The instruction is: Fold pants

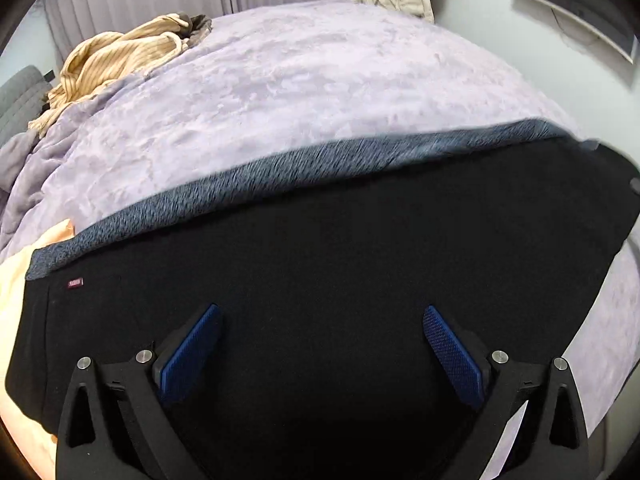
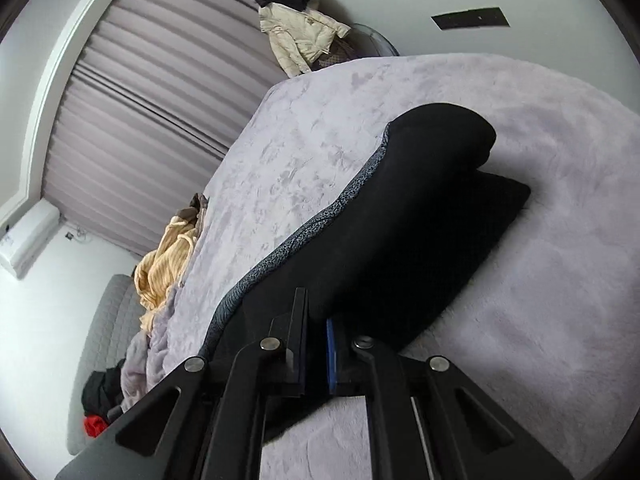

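1. Under the left gripper (image 1: 322, 322), whose blue pads (image 1: 188, 354) stand spread wide apart and hold nothing, the black pants (image 1: 320, 264) lie broad across the lavender plush bedspread (image 1: 280, 92). A grey-blue speckled band (image 1: 248, 184) of the pants' inner side shows along their far edge, ahead of the fingers.

2. To its right, the right gripper (image 2: 316, 344) is clamped onto the near edge of the pants (image 2: 400, 216), with black cloth pinched between the closed fingers. Ahead of it the fabric rises off the bed in a rolled hump and doubles over a flat layer beneath.

3. To my eye the step in hand is carrying that lifted half across. Doing it well means keeping the right grip firm, moving the edge low and level so the hump unrolls flat, and lining the edges up before release. The free left gripper would do best pressing or pinching the lower layer so it does not drag on the fuzzy bedspread.

4. Only the left wrist view shows the small red tag (image 1: 75, 282) on the pants to the gripper's front left, and a peach-coloured sheet (image 1: 24, 280) further left.

5. Only the right wrist view shows the raised fold and the two stacked layers. It also shows the clothes heap (image 2: 100, 408) off the bed to the gripper's left.

6. Both views show the tan striped garment (image 1: 116, 64) far ahead on the left, and the cream jacket (image 2: 300, 36) hanging beyond the bed.
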The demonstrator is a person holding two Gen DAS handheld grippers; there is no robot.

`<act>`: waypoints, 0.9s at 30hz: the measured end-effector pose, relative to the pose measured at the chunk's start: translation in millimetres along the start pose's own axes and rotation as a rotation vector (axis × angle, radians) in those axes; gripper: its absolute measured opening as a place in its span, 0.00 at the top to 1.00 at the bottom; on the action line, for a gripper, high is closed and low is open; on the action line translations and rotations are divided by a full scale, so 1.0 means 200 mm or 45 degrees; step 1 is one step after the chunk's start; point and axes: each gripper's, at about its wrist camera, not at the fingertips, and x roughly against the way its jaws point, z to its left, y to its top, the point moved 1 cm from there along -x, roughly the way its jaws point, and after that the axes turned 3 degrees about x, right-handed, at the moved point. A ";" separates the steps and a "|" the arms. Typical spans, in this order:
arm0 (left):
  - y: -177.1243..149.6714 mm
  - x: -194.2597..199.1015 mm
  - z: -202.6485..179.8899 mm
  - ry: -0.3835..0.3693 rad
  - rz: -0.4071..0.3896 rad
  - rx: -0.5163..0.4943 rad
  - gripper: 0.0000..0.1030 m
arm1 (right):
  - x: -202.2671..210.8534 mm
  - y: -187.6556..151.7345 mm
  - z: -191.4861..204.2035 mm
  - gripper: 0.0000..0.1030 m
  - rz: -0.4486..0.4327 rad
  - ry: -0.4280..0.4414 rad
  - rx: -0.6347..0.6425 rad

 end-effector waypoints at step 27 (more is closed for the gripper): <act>0.62 -0.40 -0.56 -0.170 0.043 -0.028 0.00 | -0.33 0.17 -0.17 1.00 0.032 -0.142 0.005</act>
